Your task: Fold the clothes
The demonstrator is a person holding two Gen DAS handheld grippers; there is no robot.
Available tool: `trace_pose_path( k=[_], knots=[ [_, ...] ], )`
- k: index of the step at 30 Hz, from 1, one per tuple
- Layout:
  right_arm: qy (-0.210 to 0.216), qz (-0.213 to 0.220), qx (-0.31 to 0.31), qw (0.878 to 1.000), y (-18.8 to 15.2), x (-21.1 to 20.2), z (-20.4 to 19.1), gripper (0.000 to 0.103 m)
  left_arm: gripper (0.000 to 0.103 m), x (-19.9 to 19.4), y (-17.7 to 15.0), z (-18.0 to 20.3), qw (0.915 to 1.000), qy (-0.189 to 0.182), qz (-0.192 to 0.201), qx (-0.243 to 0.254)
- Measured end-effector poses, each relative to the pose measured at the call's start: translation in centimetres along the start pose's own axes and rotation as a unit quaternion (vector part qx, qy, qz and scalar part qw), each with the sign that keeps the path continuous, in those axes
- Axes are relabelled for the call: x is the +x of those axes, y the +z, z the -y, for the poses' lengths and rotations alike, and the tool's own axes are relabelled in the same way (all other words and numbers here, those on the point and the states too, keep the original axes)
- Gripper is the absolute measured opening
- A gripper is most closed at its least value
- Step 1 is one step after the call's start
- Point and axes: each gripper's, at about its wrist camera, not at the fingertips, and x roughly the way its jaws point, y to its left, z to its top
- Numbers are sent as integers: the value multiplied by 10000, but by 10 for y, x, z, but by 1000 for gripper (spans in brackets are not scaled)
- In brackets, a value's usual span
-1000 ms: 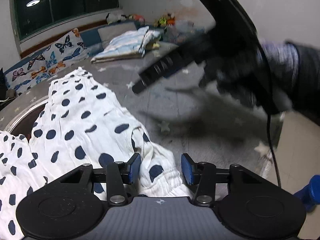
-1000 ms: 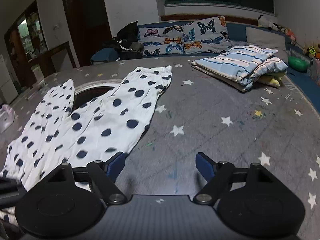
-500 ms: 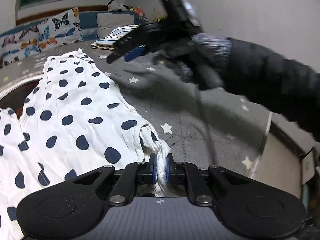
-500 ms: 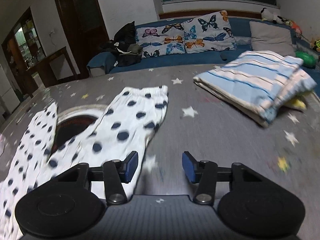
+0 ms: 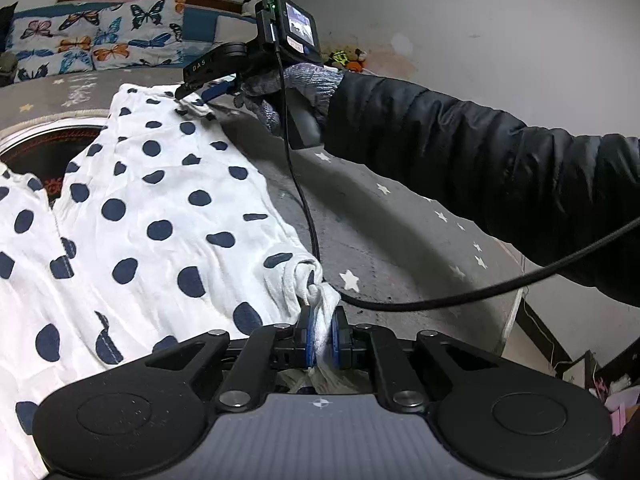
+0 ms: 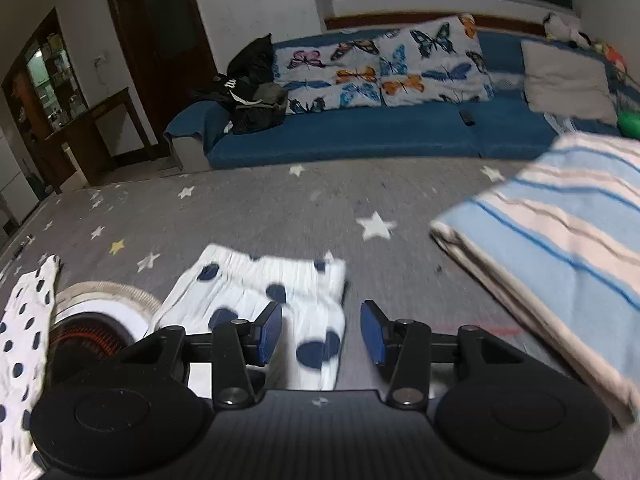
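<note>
White trousers with dark blue dots (image 5: 160, 216) lie spread on the grey star-print cover (image 5: 380, 216). My left gripper (image 5: 321, 336) is shut on a bunched corner of their waist end. In the left wrist view my right gripper (image 5: 192, 90) is at the far leg cuff, held by a gloved hand. In the right wrist view my right gripper (image 6: 321, 332) is open, its blue pads (image 6: 269, 330) either side of the leg's cuff end (image 6: 280, 288), just above the cloth.
A folded blue-striped blanket (image 6: 560, 248) lies to the right of the cuff. A round opening with a heater (image 6: 88, 332) shows between the two legs. A blue sofa with butterfly cushions (image 6: 380, 68) stands behind. The cable (image 5: 304, 200) runs across the cover.
My left gripper closed on the waist corner. My right gripper moved along the leg to the far cuff and narrowed, still open.
</note>
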Motion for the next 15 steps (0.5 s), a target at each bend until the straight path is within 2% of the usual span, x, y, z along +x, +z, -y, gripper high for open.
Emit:
trace_pose_path(
  k=[1,3,4,5,8,15],
  knots=[
    [-7,11,-35,10000,2,3,-1,41,10,-1,0,-1,10000,-11,17,-30],
    [-61,17,-63,10000,4,7,-4,23,10,-3,-1,-2,10000,-13,55,-74],
    [-99,13,-77,9999,5,8,-5,18,10,-4,-2,-1,9999,-16,74,-93],
    [-172,0,-90,9998,6,9,-6,10,10,-5,-3,-1,9999,-20,94,-113],
    [-245,18,36,9997,9,3,-7,6,9,-10,-5,-1,9996,-38,199,-181],
    [-379,203,115,9990,33,-30,-26,6,9,-45,-20,-5,9964,-74,630,-562]
  ],
)
